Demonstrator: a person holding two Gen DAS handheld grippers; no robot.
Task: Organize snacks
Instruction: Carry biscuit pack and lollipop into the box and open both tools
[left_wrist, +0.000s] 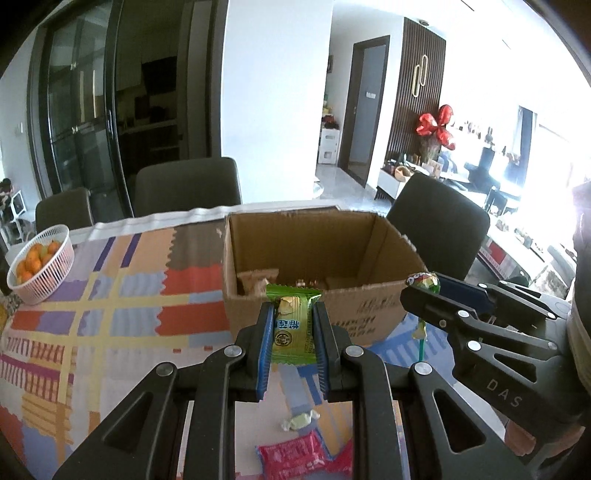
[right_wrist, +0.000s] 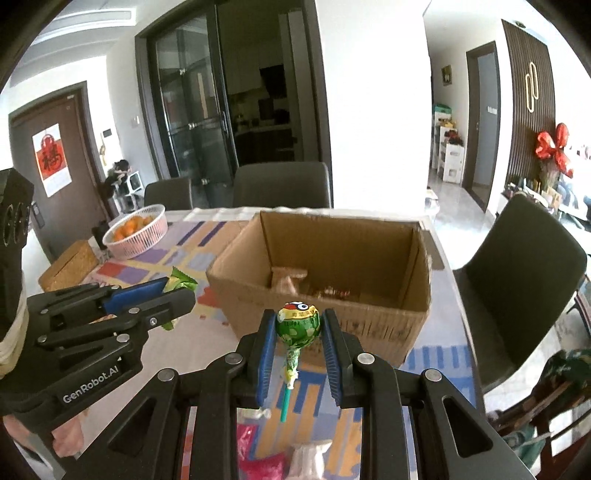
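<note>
My left gripper (left_wrist: 293, 314) is shut on a green snack packet (left_wrist: 293, 325), held above the table just in front of the open cardboard box (left_wrist: 373, 306). My right gripper (right_wrist: 298, 321) is shut on a green lollipop (right_wrist: 297, 322) with its stick hanging down, also just short of the cardboard box (right_wrist: 369, 321). A few snacks lie on the box floor (right_wrist: 328, 291). Each gripper shows in the other's view: the right gripper (left_wrist: 424, 288) to my right, the left gripper (right_wrist: 177, 286) to my left.
On the patterned tablecloth (left_wrist: 122, 306) below the grippers lie a red packet (left_wrist: 291, 458) and a pale wrapped candy (left_wrist: 300, 420). A white basket of oranges (left_wrist: 40, 266) stands far left. A woven box (right_wrist: 68, 267) sits by the basket (right_wrist: 136, 230). Dark chairs (left_wrist: 439, 225) ring the table.
</note>
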